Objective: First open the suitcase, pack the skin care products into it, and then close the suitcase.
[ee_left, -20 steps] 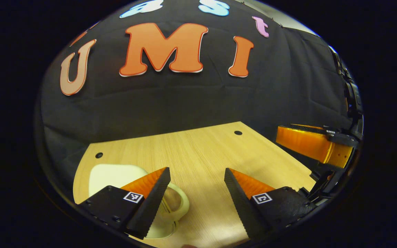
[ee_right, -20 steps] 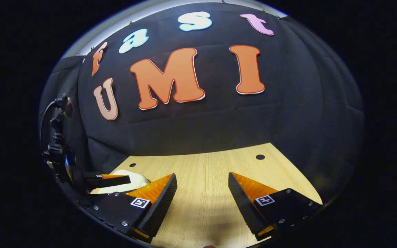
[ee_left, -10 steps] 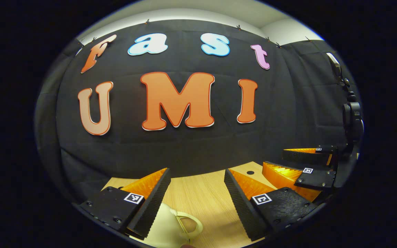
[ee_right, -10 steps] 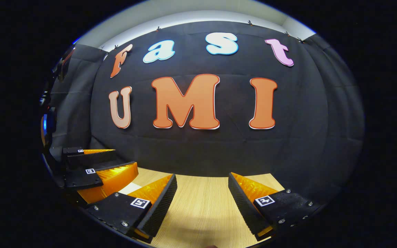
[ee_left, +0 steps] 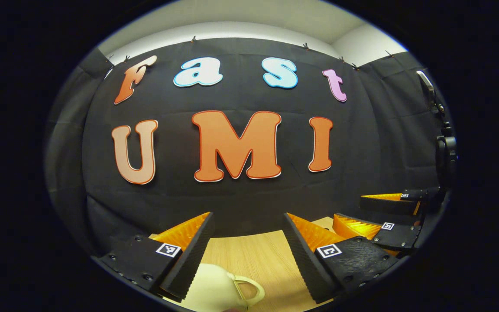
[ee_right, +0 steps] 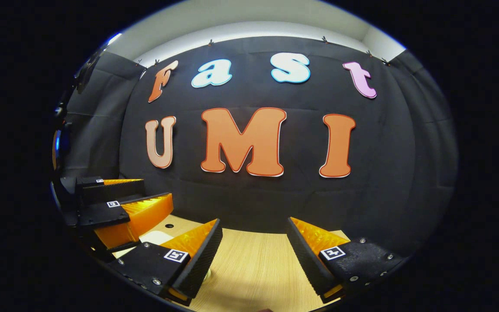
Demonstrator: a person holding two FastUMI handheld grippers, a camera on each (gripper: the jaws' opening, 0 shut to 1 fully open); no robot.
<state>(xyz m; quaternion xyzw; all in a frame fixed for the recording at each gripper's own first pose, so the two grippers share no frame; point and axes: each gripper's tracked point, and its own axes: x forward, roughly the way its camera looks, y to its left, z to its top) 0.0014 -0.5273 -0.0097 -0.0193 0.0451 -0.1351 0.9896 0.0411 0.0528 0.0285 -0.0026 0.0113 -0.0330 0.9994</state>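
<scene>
Both cameras had tilted further up over the last second: more booth wall, less desk, and the cream case had slid toward 6 o'clock in the left gripper view.

Desk [ee_right: 254,268]: light wood, a narrow band at 6 o'clock in both views. Its far edge met the wall cloth close ahead; a small round hole sat near that edge.

Suitcase [ee_left: 215,290]: taken to be the small cream hard case with a loop handle, at 6 o'clock in the left gripper view, just below and between that gripper's fingers, not gripped. From this angle it looked closed, though the seam could not be seen. A pale patch at 8 o'clock in the right gripper view was probably the same case.

Left hand-held gripper [ee_left: 247,236]: fingers spread, empty.
Right hand-held gripper [ee_right: 254,242]: fingers spread, empty; seen also at 4 o'clock in the left gripper view.

Progress: a closed case with both grippers empty and raised fits either a case waiting to be opened or one packed and shut again. Skin care products could not be located.

Room: open desk lay between the two grippers; the wall cloth limited forward reach.
</scene>
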